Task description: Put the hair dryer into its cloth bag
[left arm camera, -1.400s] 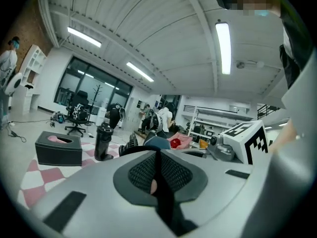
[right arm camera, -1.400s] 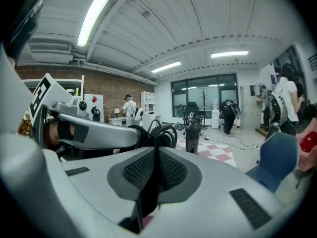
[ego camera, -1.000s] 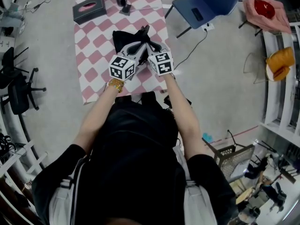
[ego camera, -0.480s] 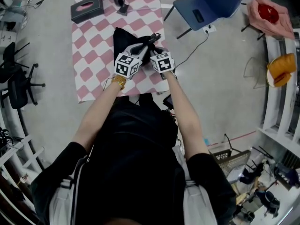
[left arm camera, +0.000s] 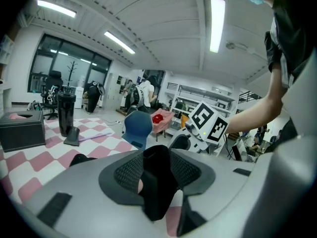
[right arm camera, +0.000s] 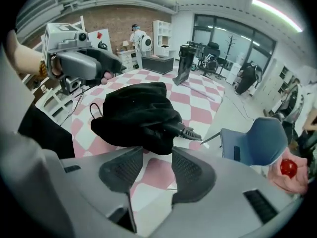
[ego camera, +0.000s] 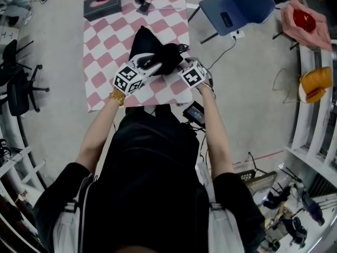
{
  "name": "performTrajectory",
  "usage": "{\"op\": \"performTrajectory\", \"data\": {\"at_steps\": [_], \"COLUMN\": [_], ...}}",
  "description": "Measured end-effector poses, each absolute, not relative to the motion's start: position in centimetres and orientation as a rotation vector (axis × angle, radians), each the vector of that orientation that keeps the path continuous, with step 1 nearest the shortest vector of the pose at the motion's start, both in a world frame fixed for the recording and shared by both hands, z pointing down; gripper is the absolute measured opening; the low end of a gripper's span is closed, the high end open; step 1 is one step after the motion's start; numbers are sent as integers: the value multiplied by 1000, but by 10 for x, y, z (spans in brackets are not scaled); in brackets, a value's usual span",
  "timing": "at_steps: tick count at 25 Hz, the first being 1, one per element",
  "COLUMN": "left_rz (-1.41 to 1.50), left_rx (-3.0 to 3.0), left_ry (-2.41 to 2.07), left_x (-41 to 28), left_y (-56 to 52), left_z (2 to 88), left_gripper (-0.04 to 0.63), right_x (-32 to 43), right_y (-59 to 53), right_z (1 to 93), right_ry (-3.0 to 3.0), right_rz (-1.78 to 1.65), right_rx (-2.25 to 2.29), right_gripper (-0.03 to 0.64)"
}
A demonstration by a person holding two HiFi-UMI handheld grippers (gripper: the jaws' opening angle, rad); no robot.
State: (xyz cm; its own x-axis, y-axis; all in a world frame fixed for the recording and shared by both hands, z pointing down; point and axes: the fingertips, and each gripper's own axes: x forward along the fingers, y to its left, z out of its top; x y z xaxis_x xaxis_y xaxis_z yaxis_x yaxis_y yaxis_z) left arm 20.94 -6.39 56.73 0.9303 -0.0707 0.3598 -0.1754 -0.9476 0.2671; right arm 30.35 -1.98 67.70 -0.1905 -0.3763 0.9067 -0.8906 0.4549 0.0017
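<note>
Left tongs point(left arm camera: 157, 175) just opened, cloth bag point(right arm camera: 133, 113) fold loose between them; right tongs point(right arm camera: 157, 170) just opened, empty. Fold may snag on left pullback.

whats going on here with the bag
A person works a two-jaw gripper in each hand over a black cloth bag on a pink-and-white checked table; a ribbed black cable end pokes out. Both grippers' jaws have just been opening: the left gripper has bag cloth between them, the right gripper is empty.
</note>
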Motion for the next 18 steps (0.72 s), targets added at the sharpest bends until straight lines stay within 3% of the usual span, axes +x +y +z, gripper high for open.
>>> {"op": "performTrajectory", "data": {"at_steps": [7,13,18], "left_rz": [325,187,65], "left_rx": [2814,2835,2895], "left_ry": [-443,-679,-858], "left_x": [153,118,90], "left_y": [-111,-149,-169], "left_z": [525,487,448], "left_gripper": [160,152,101], "right_x": [283,213,167], "right_y": [-53,-110,-152], "right_z": [589,487,421], "right_ry": [-1972,-2308,-2445], "right_rz": [525,241,52], "right_rx": [1190,1266,1528], "right_gripper": [169,88,75]}}
